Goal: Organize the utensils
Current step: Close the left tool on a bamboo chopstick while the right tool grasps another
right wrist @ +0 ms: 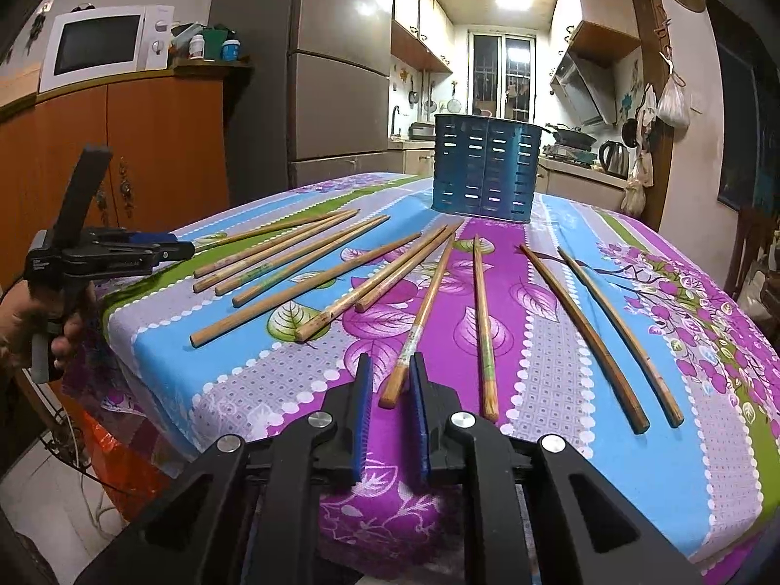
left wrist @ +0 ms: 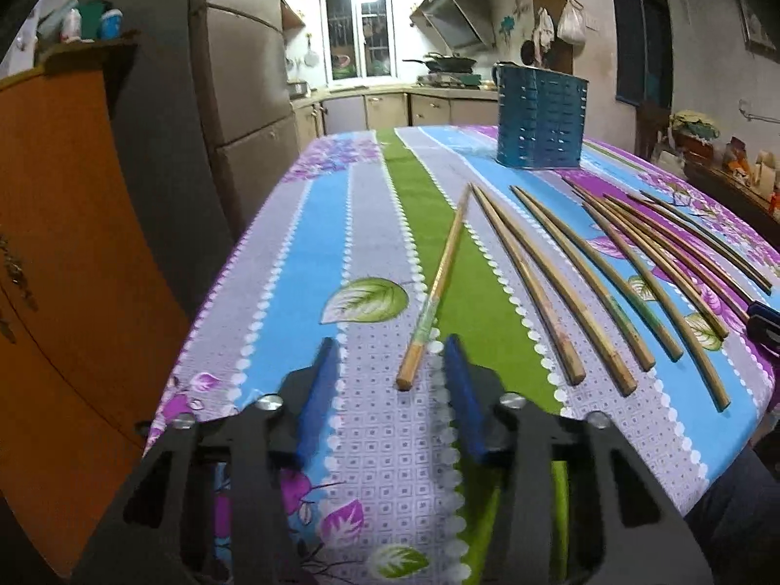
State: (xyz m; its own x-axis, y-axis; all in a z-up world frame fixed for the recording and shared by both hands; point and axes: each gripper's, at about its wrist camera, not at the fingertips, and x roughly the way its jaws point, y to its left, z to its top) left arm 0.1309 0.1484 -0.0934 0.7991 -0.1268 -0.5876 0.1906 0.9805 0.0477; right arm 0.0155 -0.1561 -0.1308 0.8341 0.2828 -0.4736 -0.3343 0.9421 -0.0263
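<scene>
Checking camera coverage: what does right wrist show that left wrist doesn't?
Right wrist only: the microwave, the kettle, the left tool seen from the side with the hand gripping it, and the right tool open around one chopstick.
Left wrist only: the left tool head-on, open by the leftmost chopstick.
Both: the blue holder, the chopsticks fanned across the floral tablecloth, the fridge.

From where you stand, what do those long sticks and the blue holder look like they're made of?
The chopsticks look like bamboo or wood: tan, matte, faintly grained. The blue holder looks like painted sheet metal, given its glossy sheen and punched slots, though plastic is possible.
</scene>
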